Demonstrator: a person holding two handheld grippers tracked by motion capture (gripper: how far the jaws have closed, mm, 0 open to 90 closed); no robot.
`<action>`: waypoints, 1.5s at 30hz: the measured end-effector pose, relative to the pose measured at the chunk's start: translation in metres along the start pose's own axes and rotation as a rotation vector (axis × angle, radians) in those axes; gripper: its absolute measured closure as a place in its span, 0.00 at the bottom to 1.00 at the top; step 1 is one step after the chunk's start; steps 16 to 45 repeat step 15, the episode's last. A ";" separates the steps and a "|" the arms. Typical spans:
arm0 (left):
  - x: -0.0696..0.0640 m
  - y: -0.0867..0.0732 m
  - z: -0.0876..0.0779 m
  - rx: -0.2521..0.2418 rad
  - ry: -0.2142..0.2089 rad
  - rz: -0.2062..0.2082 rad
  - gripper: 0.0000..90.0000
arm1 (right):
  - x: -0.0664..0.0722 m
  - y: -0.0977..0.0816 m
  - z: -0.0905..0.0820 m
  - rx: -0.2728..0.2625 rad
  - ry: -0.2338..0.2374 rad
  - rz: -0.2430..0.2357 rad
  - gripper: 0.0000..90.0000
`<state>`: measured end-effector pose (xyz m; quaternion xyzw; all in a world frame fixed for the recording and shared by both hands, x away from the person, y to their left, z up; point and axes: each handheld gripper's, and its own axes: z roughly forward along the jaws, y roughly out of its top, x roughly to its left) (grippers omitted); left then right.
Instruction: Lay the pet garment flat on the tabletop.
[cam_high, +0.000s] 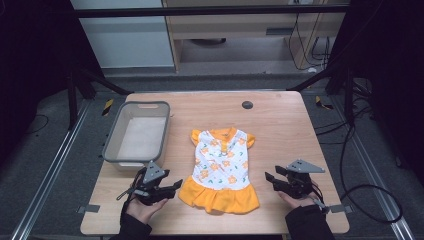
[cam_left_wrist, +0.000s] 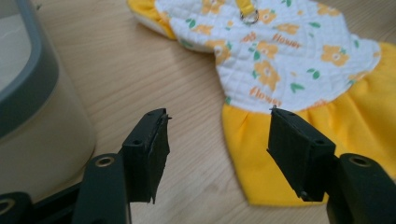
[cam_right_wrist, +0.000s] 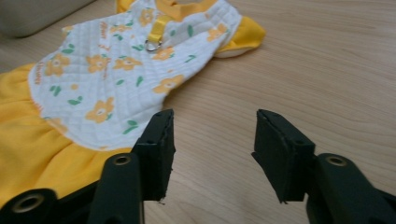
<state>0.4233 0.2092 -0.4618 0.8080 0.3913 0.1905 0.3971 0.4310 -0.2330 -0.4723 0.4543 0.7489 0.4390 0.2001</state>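
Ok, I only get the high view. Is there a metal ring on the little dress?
Observer: Yes, a small ring hangs on a yellow strap near the collar of the dress.
Operator: Does it say anything on it?
Observer: The left gripper view shows the word "Flower" printed on the white part.
Operator: Are my left jaws touching the dress?
Observer: No. The left gripper is open, with bare table between its jaws and the skirt just past one of them.
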 end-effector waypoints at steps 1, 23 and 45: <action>0.001 -0.003 -0.001 0.002 0.008 -0.008 0.41 | -0.003 -0.001 -0.001 -0.005 -0.009 0.007 0.49; 0.023 -0.029 -0.018 -0.002 0.096 -0.044 0.34 | -0.033 -0.016 -0.017 -0.042 -0.125 0.078 0.30; 0.023 -0.029 -0.018 -0.002 0.096 -0.044 0.34 | -0.033 -0.016 -0.017 -0.042 -0.125 0.078 0.30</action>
